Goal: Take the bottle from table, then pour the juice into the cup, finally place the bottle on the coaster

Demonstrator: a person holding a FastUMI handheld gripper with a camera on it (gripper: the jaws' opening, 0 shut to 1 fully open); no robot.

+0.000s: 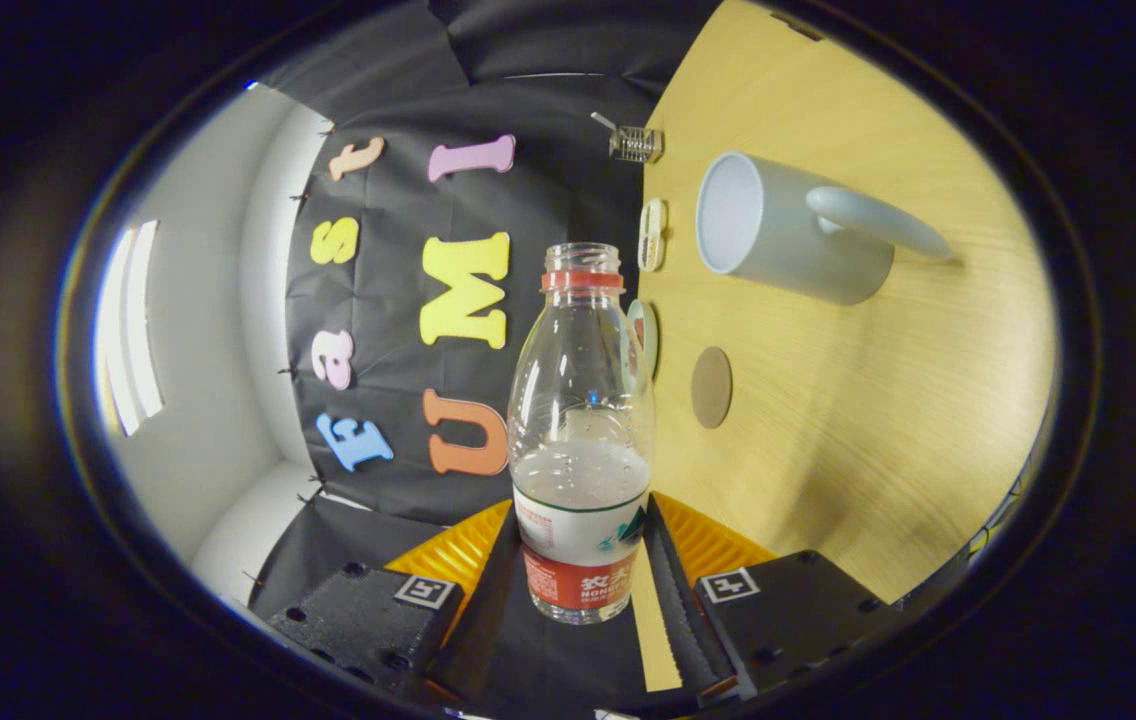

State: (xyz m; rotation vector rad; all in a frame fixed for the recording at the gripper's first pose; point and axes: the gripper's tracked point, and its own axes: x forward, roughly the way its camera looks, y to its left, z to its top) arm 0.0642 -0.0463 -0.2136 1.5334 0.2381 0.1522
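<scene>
Clear plastic bottle (581, 440) sitting clamped in my tool (580, 560), I'm tilting it sideways, cup (788, 235) and coaster (711, 387) lying beyond on wooden worktop (878, 420).

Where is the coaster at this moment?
In the gripper view, the coaster lies on the table, beyond the fingers and beside the bottle held between them, nearer than the cup.

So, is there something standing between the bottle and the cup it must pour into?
Nothing visible does. The hand-held gripper has both fingers pressed on the bottle, and bare table lies between it and the cup. The coaster sits beside that path, flat on the table.
</scene>
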